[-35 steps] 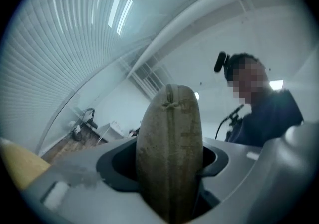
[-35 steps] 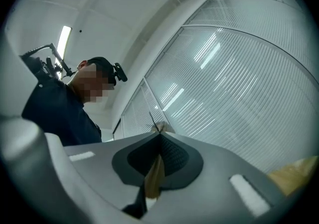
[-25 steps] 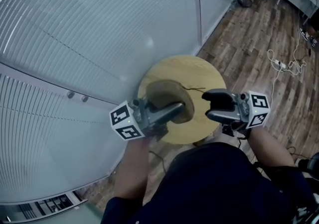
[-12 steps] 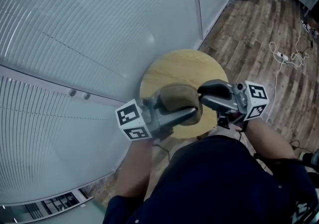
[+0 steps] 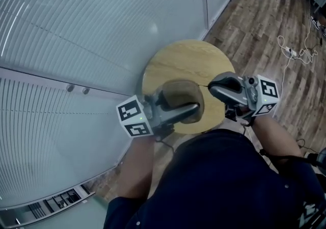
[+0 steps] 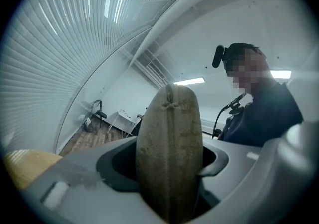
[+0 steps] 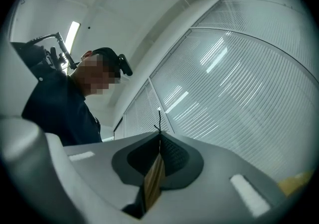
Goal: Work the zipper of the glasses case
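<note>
- Head view, vs 1 s ago: the R gripper (image 5: 213, 89) jaws stood apart and well right of the glasses case (image 5: 178, 93). Now they're together, tip just beside the case's right end, centre-right of frame. Half a sec ago the tip was at that same end.
- Head view: the round wooden table (image 5: 188, 56) sits higher in frame than before. The case overlaps its near rim, lower centre. Can't tell if the case is touching the top or lifted.
- Head view: the L gripper (image 5: 191, 105) comes in from lower left, as before, clamped across the case. Wood floor (image 5: 265, 29) upper right, with a white cable (image 5: 295, 52) on it. Blinds (image 5: 76, 29) fill the left.
- L gripper view: L gripper (image 6: 167, 156) jaws are closed on the case (image 6: 169, 143), one each side, pressing its flanks. The case stands upright at frame centre. It's tan with a rough felt-like skin and a rounded top.
- L gripper view: a seam (image 6: 171, 118) runs down the case's middle, w/ a small cross-stitch near the top. A table edge (image 6: 20, 166) shows lower left, a person (image 6: 269, 113) at right.
- R gripper view: R gripper (image 7: 159, 141) jaws are closed tight, tips meeting at centre. A thin tan strip (image 7: 154, 183) shows in the slit lower down. A fine dark thread (image 7: 159, 118) sticks up past the tips. Can't tell if either is the zip pull.
</note>
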Available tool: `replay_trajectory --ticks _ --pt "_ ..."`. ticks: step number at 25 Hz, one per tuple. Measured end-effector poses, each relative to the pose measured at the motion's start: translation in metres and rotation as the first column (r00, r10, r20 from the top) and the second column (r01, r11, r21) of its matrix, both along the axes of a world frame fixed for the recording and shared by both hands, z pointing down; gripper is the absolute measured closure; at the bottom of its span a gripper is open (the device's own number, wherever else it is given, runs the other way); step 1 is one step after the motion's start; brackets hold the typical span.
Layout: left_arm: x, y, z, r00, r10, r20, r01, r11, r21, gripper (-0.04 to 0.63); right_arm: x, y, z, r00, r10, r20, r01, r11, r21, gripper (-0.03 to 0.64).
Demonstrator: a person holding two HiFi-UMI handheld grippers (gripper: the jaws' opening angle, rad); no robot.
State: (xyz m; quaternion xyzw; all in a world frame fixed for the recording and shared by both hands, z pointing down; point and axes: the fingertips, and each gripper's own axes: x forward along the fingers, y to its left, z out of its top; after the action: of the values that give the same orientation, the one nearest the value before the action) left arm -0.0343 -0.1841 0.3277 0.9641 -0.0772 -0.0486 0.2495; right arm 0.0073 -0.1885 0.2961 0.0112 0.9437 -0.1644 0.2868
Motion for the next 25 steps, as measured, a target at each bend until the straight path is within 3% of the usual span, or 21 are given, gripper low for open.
replay_trajectory --ticks 8,14,19,21,23,25 --pt "-0.023 -0.006 -0.009 0.995 -0.014 -0.096 0.010 0.999 -0.040 0.293 -0.026 0.003 -0.012 0.998 -0.063 -0.012 0.064 0.993 0.095 0.607" --pt "-0.042 0.004 -0.014 0.995 -0.011 -0.101 0.009 1.000 -0.023 0.293 -0.046 0.012 -0.010 0.993 -0.118 -0.005 0.118 0.987 0.109 0.607" --pt "-0.041 0.004 -0.023 0.989 -0.016 -0.147 0.013 1.000 -0.025 0.293 -0.044 0.013 -0.015 0.989 -0.150 -0.003 0.149 0.979 0.136 0.607" --pt "-0.047 -0.003 -0.033 0.978 -0.044 -0.204 0.037 0.999 -0.039 0.293 -0.042 0.013 -0.014 0.987 -0.159 -0.003 0.158 0.977 0.145 0.607" --pt "-0.063 -0.016 -0.049 0.949 -0.094 -0.300 0.078 0.995 -0.064 0.295 -0.043 0.017 -0.006 0.985 -0.171 -0.038 0.175 0.974 0.147 0.607" --pt "-0.073 -0.027 -0.061 0.940 -0.119 -0.321 0.108 0.993 -0.054 0.296 -0.046 0.022 0.005 0.980 -0.185 -0.067 0.192 0.973 0.128 0.607"
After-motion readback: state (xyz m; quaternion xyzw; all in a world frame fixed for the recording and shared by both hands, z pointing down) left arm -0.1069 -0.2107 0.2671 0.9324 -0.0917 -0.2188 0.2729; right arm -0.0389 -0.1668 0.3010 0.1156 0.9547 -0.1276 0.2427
